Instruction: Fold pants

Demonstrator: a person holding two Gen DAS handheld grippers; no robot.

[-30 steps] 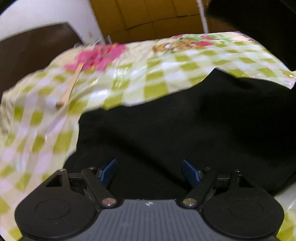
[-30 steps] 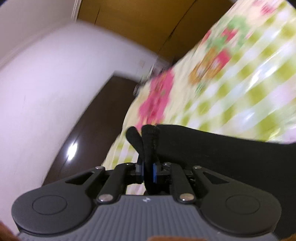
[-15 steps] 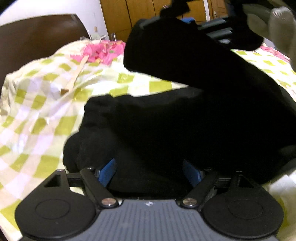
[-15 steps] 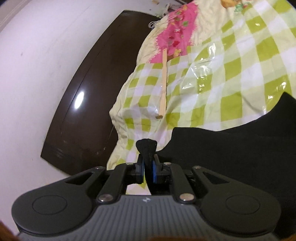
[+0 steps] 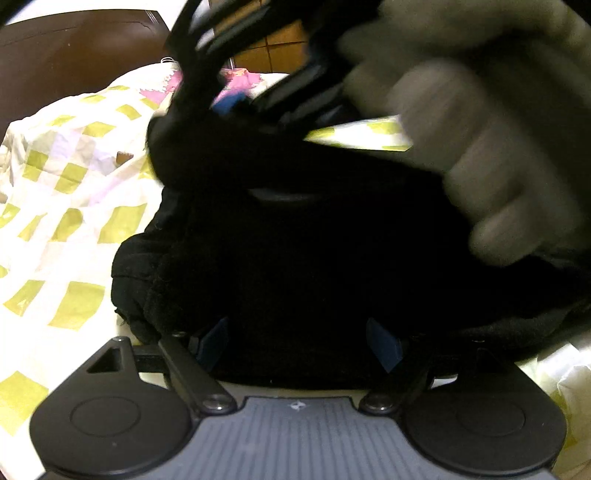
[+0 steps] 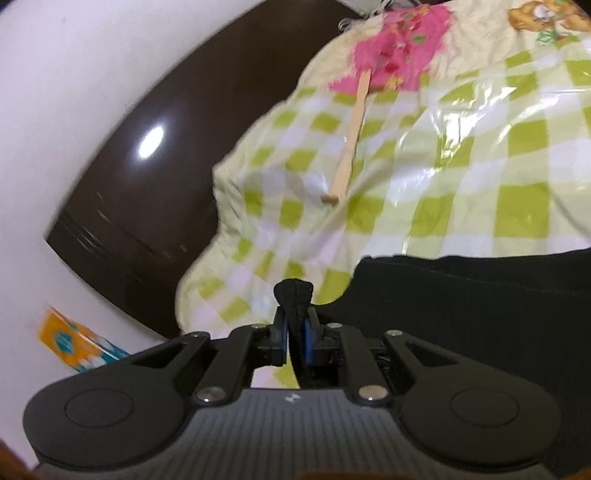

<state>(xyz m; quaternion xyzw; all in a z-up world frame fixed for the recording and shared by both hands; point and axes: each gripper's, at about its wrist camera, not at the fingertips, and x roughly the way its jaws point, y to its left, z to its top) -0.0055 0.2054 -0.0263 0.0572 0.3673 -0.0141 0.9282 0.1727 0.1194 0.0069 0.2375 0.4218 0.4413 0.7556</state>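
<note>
Black pants (image 5: 314, 251) of matte, fleecy knit, bunched in thick rounded folds directly ahead of the left gripper (image 5: 299, 341) and spilling between its blue-padded fingers (image 5: 212, 341), which stand spread wide with cloth lying in the gap, not clamped. Above and ahead, a blurred gloved right hand (image 5: 476, 147) in pale grey fabric, with dark gripper linkage and a lifted fold of the same black cloth beside it. Off to the left of the left gripper, a glossy plastic cover (image 5: 66, 229), white with yellow-green checks, crinkled and shiny.

Right gripper (image 6: 294, 341) pressed together, pinching a narrow tab of the black pants (image 6: 480, 314) between its blue pads (image 6: 308, 341); a small felted tuft poking up past the fingertips. Rest of the garment spread flat to the right of this gripper, its straight edge lying on the checked cover (image 6: 461, 166). Farther ahead, a slim pale wooden stick (image 6: 351, 142), flat and slightly tapered, resting on the cover and reaching up to a pink floral print patch (image 6: 395, 51); a cartoon bear print (image 6: 543, 14) at the far right. To the left, a dark brown polished headboard (image 6: 155, 173) with a bright light reflection, against a white wall. Down at the lower left, an orange and teal box (image 6: 74, 347); printing on it too blurred to read. On each gripper's ribbed grey body, a small pale logo mark, not legible.
</note>
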